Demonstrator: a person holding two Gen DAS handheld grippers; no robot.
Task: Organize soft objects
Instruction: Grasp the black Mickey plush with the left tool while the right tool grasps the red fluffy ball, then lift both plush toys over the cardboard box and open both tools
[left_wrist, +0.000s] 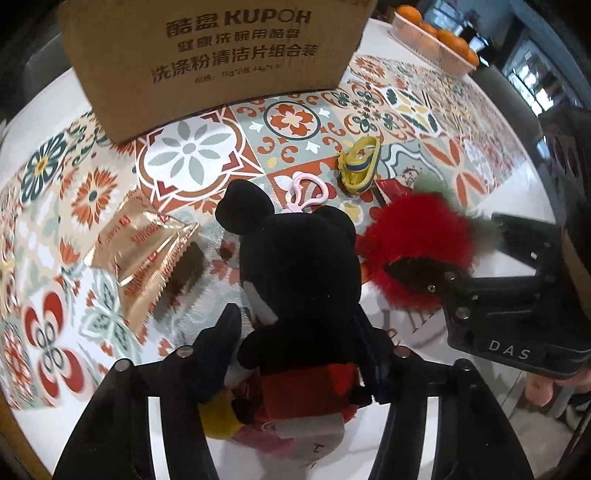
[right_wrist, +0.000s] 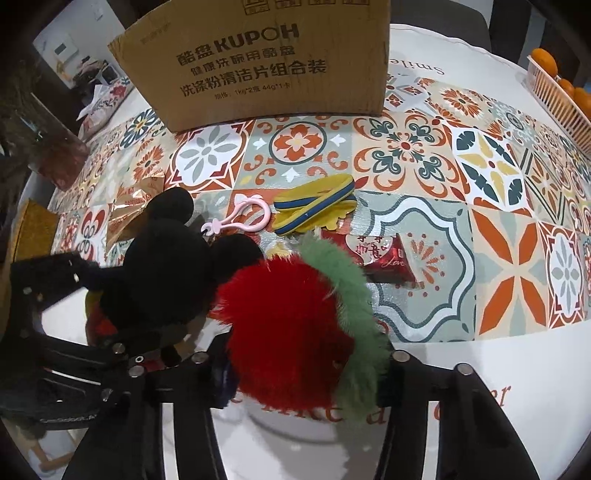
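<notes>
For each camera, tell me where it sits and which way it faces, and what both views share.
Left wrist: on the left gripper, looking forward along its fingers over the table toward the box; its fingers clamp the mouse plush, and the right gripper shows at the right.
Right wrist: on the right gripper, facing the same box; its fingers clamp the red pompom, and the left gripper shows at the left.
Shared: box, plush, pompom, yellow slipper, pink clip.
</notes>
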